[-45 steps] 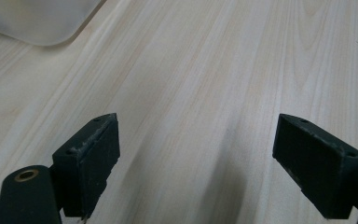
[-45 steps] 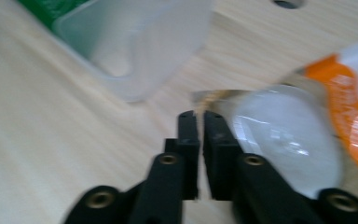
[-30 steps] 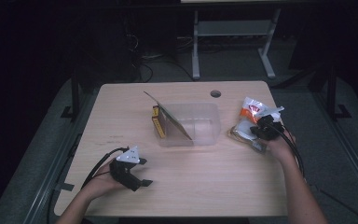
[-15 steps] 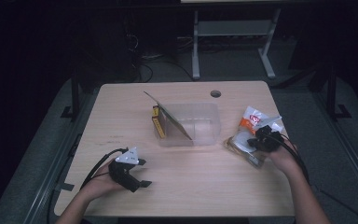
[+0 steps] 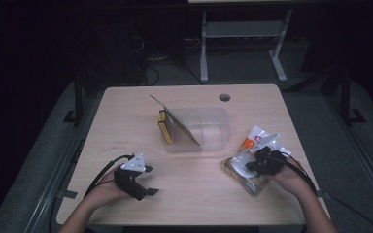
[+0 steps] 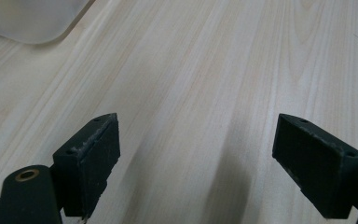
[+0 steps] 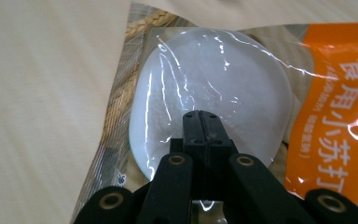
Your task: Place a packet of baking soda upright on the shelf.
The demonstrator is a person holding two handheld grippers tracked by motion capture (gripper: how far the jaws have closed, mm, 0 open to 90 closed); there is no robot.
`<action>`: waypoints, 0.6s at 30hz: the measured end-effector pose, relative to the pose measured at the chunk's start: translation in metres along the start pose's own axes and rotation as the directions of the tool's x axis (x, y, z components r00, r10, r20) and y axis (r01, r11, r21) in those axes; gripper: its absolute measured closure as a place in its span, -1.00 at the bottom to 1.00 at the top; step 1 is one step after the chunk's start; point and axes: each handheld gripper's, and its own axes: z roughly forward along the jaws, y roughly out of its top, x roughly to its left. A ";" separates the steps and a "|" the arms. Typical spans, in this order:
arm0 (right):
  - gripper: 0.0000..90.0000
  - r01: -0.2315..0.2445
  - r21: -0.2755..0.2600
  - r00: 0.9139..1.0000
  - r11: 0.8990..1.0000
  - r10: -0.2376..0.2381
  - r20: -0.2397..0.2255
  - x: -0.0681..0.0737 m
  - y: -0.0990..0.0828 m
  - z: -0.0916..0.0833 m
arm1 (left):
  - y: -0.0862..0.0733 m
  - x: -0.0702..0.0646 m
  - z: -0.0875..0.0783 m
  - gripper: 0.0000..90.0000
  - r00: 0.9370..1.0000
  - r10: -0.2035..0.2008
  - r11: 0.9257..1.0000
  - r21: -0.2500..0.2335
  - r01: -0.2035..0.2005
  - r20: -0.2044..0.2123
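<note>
While its two black jaws are pressed fully together on the clear film of a snack packet (image 7: 214, 93), the right hand-held gripper (image 7: 201, 122) holds that packet at the right side of the bench (image 5: 126, 111) — the pinch sits over a pale round piece sealed inside, beside an orange panel of printed characters. From above, the same right hand-held gripper (image 5: 261, 162) is near the bench's right edge, with the packet (image 5: 245, 177) spread under and around it and a second white-and-orange packet (image 5: 258, 137) just behind. The left hand-held gripper (image 5: 143, 182) rests near the front left of the bench, jaws wide apart with nothing between them but bare wood.

A clear plastic tub (image 5: 209, 128) stands at the middle of the bench, a flat card (image 5: 177, 124) leaning at its left side and a yellow item (image 5: 164, 130) just beside that. Judging by the layout, the packet is gripped but not yet in the tub; carrying it across and releasing it seem to remain.

The high view gives the whole layout — the right gripper view gives the pinch itself and the packet's print. The left gripper view shows its open jaws and a corner of the tub (image 6: 32, 21).
</note>
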 end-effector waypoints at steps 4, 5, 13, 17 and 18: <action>1.00 0.059 0.001 0.997 0.998 -0.059 -0.056 0.018 0.011 0.006 | 0.000 0.000 0.000 -0.68 1.000 0.001 1.000 0.001 -0.001 0.003; 1.00 0.072 0.002 0.995 0.997 -0.072 -0.070 0.022 0.014 0.008 | 0.000 0.000 0.000 -0.68 1.000 0.002 1.000 0.002 -0.002 0.003; 1.00 0.182 -0.041 0.971 0.983 -0.186 -0.151 0.047 0.028 0.018 | 0.001 -0.001 0.000 -0.68 1.000 0.006 1.000 0.000 -0.006 0.001; 1.00 0.190 -0.045 0.966 0.981 -0.195 -0.172 0.046 0.026 0.012 | 0.001 -0.002 0.000 -0.68 1.000 0.008 1.000 -0.001 -0.008 0.001; 1.00 0.190 -0.049 0.964 0.981 -0.196 -0.178 0.045 0.026 0.011 | 0.001 -0.001 0.001 -0.68 1.000 0.007 1.000 -0.001 -0.007 0.003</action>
